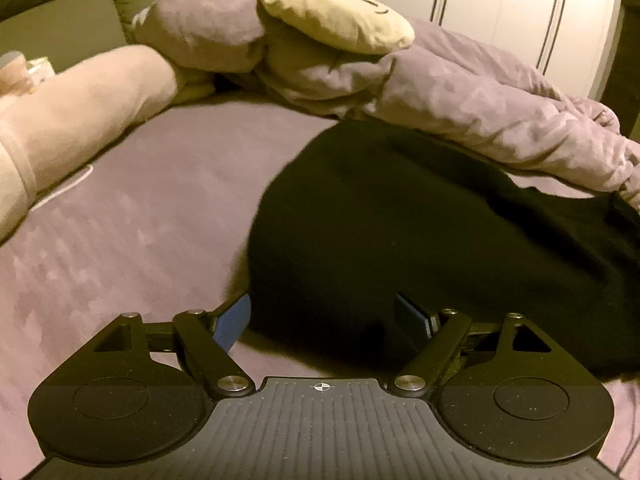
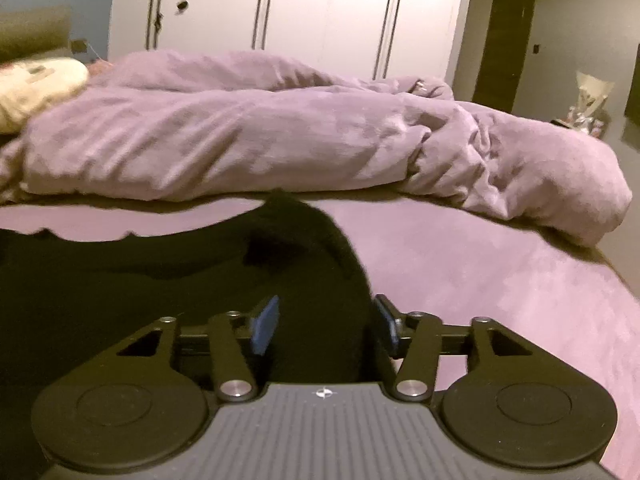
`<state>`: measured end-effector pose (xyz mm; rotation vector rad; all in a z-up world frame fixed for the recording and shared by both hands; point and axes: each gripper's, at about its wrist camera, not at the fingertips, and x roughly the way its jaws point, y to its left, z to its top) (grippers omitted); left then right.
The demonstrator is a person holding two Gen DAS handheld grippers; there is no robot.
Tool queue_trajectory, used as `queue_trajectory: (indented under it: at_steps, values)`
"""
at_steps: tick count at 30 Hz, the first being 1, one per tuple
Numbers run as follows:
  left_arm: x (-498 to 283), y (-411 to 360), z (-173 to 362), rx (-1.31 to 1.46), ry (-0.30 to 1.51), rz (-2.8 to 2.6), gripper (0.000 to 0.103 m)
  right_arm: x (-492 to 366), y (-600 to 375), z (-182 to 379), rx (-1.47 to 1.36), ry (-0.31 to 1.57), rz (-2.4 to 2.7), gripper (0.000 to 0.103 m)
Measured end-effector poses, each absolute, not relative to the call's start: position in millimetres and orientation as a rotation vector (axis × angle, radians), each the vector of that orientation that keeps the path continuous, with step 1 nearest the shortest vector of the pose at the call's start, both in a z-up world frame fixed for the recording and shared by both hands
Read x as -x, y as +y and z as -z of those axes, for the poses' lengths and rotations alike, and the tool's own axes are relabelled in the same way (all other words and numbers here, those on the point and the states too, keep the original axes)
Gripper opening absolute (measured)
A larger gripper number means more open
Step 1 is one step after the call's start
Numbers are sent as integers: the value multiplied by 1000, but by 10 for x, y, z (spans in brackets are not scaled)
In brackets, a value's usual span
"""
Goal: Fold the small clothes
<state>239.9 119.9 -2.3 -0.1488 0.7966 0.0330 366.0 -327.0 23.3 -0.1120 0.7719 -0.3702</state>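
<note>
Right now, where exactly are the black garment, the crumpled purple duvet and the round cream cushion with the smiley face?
Black garment (image 1: pixel 400 232): left wrist view, middle of the dark cloth.
Crumpled purple duvet (image 2: pixel 240 132): right wrist view, on its rumpled top.
Round cream cushion with the smiley face (image 1: pixel 336 16): left wrist view, centre of its face.

I see a bed (image 1: pixel 132 240) under a mauve sheet, carrying a black garment (image 1: pixel 400 240) at centre-right of the left view, a rumpled mauve duvet (image 2: pixel 260 132) across the upper frame, a pink bolster (image 1: pixel 80 112) at upper left and a cream cushion (image 1: pixel 336 16) at top.
</note>
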Motion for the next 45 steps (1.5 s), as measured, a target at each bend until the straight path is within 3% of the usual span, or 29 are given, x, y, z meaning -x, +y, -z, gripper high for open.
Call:
queue_trajectory:
  at_steps: [4, 7, 9, 13, 14, 16, 24, 27, 29, 30, 38, 45]
  values:
    - [-2376, 1181, 72, 135, 813, -29, 84, -3957, -3308, -23, 138, 851, 366, 57]
    - [-2358, 1194, 82, 127, 817, -33, 84, -4079, -3256, 59, 160, 879, 331, 28]
    - [-2358, 1215, 84, 137, 816, -38, 84, -4098, -3204, 75, 214, 864, 330, 20]
    - [-2351, 1247, 78, 142, 809, -62, 84, -4120, -3261, 39, 226, 782, 529, 20]
    - [-2352, 1254, 76, 144, 812, -66, 84, -4141, -3252, 46, 247, 775, 558, 35]
    - [-2338, 1285, 64, 167, 813, -69, 85, -4118, -3205, -10, 237, 762, 573, 48]
    - [-2322, 1297, 112, 197, 851, -78, 89, -3390, -2328, -340, 78, 657, 158, 48]
    - [-2318, 1274, 125, 189, 876, -80, 89, -3296, -1914, -256, 119, 690, -5, 32]
    - [-2306, 1268, 131, 186, 892, -86, 89, -3364, -1710, -141, 175, 745, -26, 11]
    - [-2296, 1266, 133, 187, 899, -85, 89, -3424, -1656, -75, 189, 775, -8, 8]
    - [-2295, 1276, 186, 181, 928, -70, 92, -3938, -1637, 263, 159, 859, 110, 0]
    - [-2279, 1281, 210, 217, 945, -58, 93, -4378, -1612, 491, 308, 897, 210, 0]
